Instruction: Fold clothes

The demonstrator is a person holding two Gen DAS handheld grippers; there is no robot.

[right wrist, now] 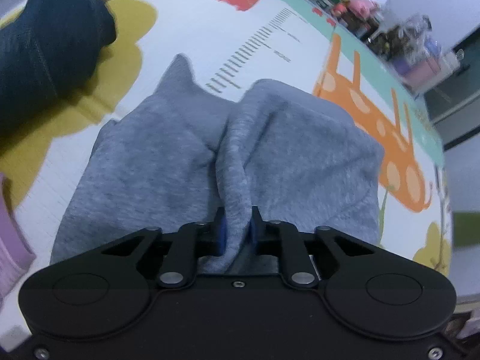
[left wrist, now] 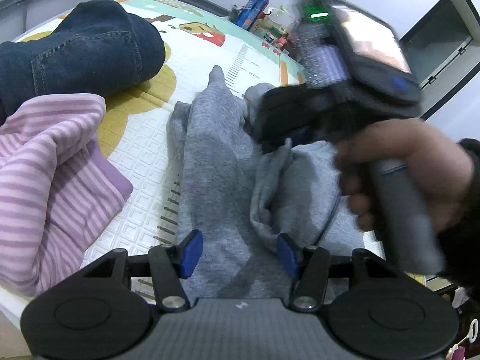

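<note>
As soft, limp grey knit garment [right wrist: 300, 156] sags: pinch ridge in right gripper [right wrist: 237, 225], clamped; left gripper [left wrist: 238, 253] half-open, empty, above cloth.

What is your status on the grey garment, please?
Right gripper shut on a raised fold of the grey garment. Left gripper open over it. Striped pink garment and jeans lie alongside, clear.

No text, brand or number can be read with certainty. The play mat [left wrist: 144, 162] carries a printed ruler scale [right wrist: 249, 54] with small labels beside its tick marks, too blurred to read. Packages [left wrist: 252, 10] beyond the mat's far edge bear print, likewise illegible.
</note>
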